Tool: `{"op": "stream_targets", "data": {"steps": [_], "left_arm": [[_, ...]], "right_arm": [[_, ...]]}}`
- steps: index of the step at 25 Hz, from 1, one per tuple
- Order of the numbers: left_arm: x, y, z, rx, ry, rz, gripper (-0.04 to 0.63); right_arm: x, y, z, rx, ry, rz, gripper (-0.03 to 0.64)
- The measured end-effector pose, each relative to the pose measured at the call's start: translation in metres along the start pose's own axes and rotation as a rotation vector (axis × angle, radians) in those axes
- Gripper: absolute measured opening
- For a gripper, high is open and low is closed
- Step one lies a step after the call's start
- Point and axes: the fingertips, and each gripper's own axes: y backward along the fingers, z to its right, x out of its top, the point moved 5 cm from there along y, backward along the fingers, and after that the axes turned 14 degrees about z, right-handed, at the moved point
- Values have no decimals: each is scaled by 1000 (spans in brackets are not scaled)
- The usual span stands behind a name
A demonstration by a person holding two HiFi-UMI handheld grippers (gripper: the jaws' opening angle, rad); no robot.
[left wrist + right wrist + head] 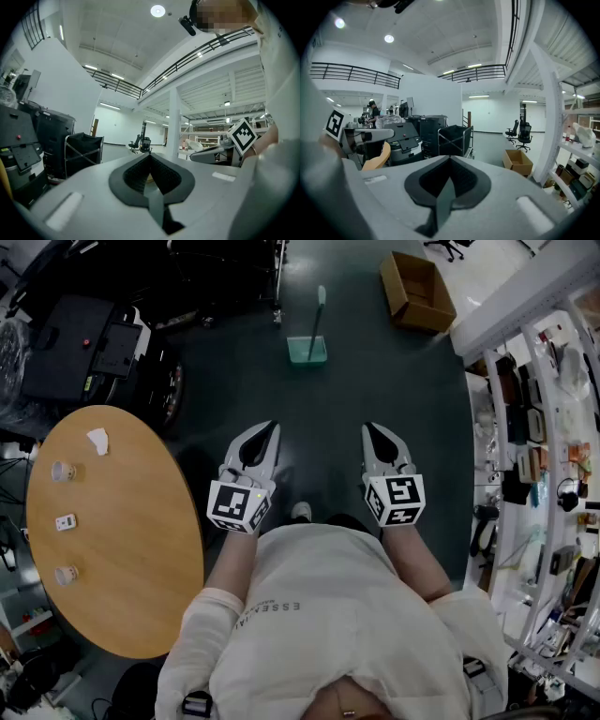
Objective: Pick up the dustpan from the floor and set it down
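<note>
A pale green dustpan (307, 349) with an upright handle (319, 307) stands on the dark floor ahead of me, well beyond both grippers. My left gripper (272, 425) and right gripper (367, 426) are held side by side in front of my chest, pointing toward it, both shut and holding nothing. In the left gripper view the left gripper (150, 154) has its jaws meeting at the tip; the right gripper view shows the right gripper (450, 158) likewise. The dustpan is hidden in both gripper views.
A round wooden table (141, 549) with small items stands at my left. An open cardboard box (418, 292) lies on the floor at the far right. White shelving (539, 456) full of goods lines the right side. Black machines and a cart (84, 343) stand at the far left.
</note>
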Motion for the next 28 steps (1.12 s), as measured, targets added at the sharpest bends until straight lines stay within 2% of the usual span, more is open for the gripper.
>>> {"op": "stream_targets", "data": {"steps": [19, 28], "left_arm": [[-5, 0, 4, 0, -9, -32, 17], [-17, -9, -7, 22, -8, -69, 17]], "right_arm": [[-7, 2, 8, -12, -43, -15, -8], [-18, -18, 42, -56, -68, -49, -8]]}}
